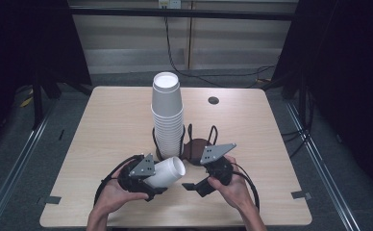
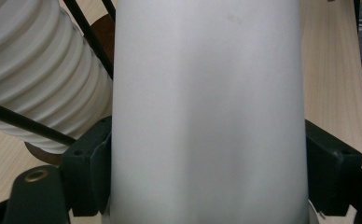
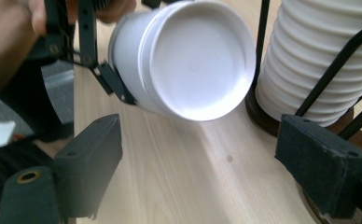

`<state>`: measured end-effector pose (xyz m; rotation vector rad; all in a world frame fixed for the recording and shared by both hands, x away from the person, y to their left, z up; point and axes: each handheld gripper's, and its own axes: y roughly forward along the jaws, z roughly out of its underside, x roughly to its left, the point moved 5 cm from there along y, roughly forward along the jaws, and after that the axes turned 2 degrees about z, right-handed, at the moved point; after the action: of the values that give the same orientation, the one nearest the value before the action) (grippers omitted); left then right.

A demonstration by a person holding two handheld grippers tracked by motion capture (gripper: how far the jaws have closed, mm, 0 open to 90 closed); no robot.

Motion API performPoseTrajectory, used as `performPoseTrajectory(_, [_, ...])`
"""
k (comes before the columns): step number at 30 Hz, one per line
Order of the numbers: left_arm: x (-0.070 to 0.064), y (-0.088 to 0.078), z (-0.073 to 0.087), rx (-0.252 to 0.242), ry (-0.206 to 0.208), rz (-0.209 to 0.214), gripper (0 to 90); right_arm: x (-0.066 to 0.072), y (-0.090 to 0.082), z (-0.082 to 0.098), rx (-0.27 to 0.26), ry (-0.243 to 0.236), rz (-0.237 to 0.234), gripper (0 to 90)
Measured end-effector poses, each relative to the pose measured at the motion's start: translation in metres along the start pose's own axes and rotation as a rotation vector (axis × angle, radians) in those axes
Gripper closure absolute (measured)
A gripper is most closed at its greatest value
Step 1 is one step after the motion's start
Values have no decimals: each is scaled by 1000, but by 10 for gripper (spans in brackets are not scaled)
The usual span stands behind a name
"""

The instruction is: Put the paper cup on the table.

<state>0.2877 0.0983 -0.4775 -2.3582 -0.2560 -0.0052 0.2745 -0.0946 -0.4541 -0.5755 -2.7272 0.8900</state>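
Observation:
A single white foam cup (image 1: 167, 172) (image 2: 207, 112) lies on its side, clamped across its wall by my left gripper (image 1: 158, 179) (image 2: 207, 179). Its closed end (image 3: 198, 58) points toward my right gripper (image 1: 194, 182) (image 3: 198, 163), which stands open just short of it with nothing between its fingers. A tall stack of upside-down white cups (image 1: 167, 113) (image 2: 34, 70) (image 3: 319, 56) stands in a black wire holder (image 1: 182, 139) just behind both grippers. In the right gripper view, the left gripper's jaw (image 3: 107, 77) presses on the cup's side.
The light wooden table (image 1: 107, 125) has a brown holder base (image 1: 196, 147) beside the stack and a round cable hole (image 1: 213, 100) at the back right. Dark curtains and floor rails flank the table.

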Motion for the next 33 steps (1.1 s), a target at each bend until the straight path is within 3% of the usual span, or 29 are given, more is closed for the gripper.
performPoseTrajectory(14, [-3,5,-9,109,76,26,179,1,6,7,127,-54,-8,148])
performPoseTrajectory(16, [-4,8,-8,112,77,33,179,0,7,8,147,-59,2,159])
performPoseTrajectory(23, [-6,14,-3,138,80,33,179,2,17,8,204,-55,-84,143])
performPoseTrajectory(30, [-10,14,-1,147,91,44,179,5,27,3,282,-98,-73,143])
performPoseTrajectory(33, [-14,16,0,160,101,53,179,3,27,2,282,-104,-72,160])
